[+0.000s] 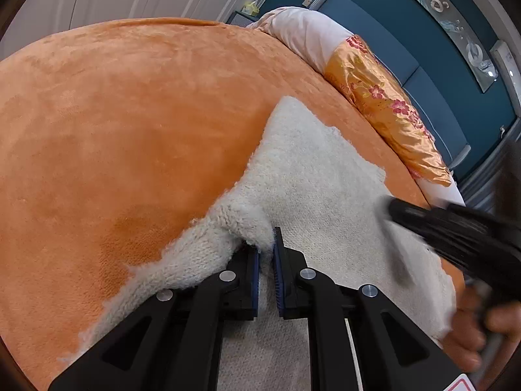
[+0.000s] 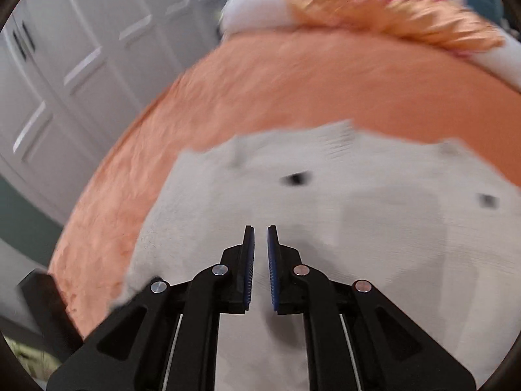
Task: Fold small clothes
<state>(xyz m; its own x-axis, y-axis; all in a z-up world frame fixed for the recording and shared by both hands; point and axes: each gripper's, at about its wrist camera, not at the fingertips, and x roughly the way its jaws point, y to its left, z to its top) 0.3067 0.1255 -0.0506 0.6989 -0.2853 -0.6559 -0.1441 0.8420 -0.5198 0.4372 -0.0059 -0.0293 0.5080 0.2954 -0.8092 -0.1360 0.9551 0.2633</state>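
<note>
The left gripper [image 1: 267, 247] is pinching a raised ridge of the fleece [image 1: 312, 176] between nearly closed jaws. The fleece, white and fluffy, is lying spread on the orange blanket [image 1: 114, 123], which is covering the bed. The right gripper [image 2: 260, 247] is hanging over the fleece's middle with a narrow gap between its jaws, gripping nothing; its view is blurred. Beyond the fleece, a floral pillow [image 1: 390, 110] is lying at the blanket's far edge.

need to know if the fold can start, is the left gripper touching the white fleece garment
Touching: left wrist view shows the left gripper pinching a fold of the white fleece garment.
</note>
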